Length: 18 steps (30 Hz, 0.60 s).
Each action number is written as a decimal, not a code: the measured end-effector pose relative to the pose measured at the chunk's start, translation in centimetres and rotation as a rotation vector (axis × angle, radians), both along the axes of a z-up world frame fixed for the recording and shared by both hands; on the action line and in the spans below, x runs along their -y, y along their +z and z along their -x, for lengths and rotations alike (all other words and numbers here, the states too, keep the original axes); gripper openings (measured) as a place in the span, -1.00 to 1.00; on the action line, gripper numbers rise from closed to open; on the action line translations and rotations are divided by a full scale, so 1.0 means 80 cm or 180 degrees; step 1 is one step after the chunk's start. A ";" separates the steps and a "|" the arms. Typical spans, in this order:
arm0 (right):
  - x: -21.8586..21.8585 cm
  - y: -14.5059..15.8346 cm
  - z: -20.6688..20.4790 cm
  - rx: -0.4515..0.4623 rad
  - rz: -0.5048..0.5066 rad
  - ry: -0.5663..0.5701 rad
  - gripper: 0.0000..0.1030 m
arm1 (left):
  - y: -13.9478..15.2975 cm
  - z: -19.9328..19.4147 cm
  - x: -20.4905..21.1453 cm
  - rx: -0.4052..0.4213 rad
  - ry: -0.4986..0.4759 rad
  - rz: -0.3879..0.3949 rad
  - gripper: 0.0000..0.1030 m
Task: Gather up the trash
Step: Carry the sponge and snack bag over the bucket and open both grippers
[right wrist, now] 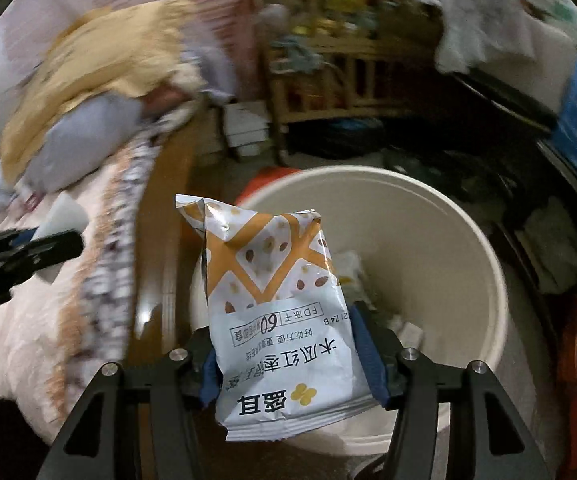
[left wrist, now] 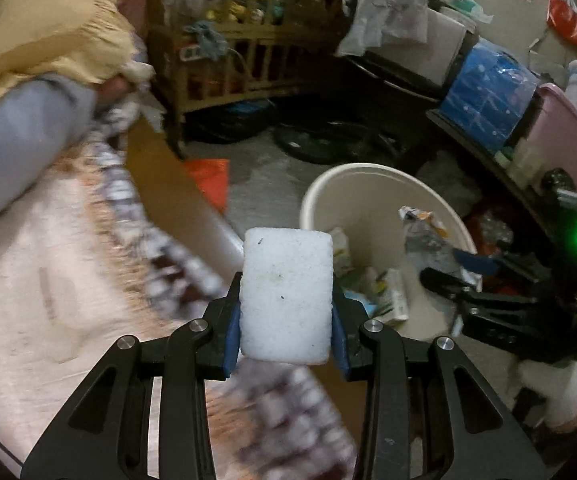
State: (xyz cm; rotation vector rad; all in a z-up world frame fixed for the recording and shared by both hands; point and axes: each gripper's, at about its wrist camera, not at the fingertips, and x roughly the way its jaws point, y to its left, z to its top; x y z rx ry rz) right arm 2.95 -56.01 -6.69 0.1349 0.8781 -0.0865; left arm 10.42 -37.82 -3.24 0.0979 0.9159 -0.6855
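Both loads go into the round cream plastic bin [right wrist: 428, 216] on the floor. Best way: get each piece fully over the rim before letting go, packet first since it's closest, and keep the two tools from bumping.

My right gripper [right wrist: 294, 364] has the white-and-orange crinkly snack packet [right wrist: 276, 304] between its fingers [right wrist: 372, 356]. Fingers partly open; the packet looks loosely pinched, maybe slipping, so I can't tell if the pads are really pressing. The packet hangs over the near rim of the bin, mouth right ahead and below.

My left gripper [left wrist: 286, 322] is narrowed down and clamped on the white rectangular foam block [left wrist: 286, 294], pads on both long sides, block upright. It's over the edge of the patterned pink bedcover [left wrist: 48, 280], and the bin [left wrist: 368, 176] sits ahead and to the right, near, not under it yet. Needs to carry across.
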 end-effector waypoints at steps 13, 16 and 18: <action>0.077 -0.022 0.009 0.0074 -0.0486 -0.0468 0.46 | -0.018 -0.008 0.085 -0.0334 -0.0178 0.0309 0.20; 0.075 -0.018 0.013 0.0094 -0.0472 -0.0456 0.47 | -0.015 -0.002 0.082 -0.0267 -0.0150 0.0217 0.21; 0.071 -0.013 0.019 0.0148 -0.0458 -0.0458 0.47 | -0.010 0.003 0.073 -0.0173 -0.0091 0.0149 0.21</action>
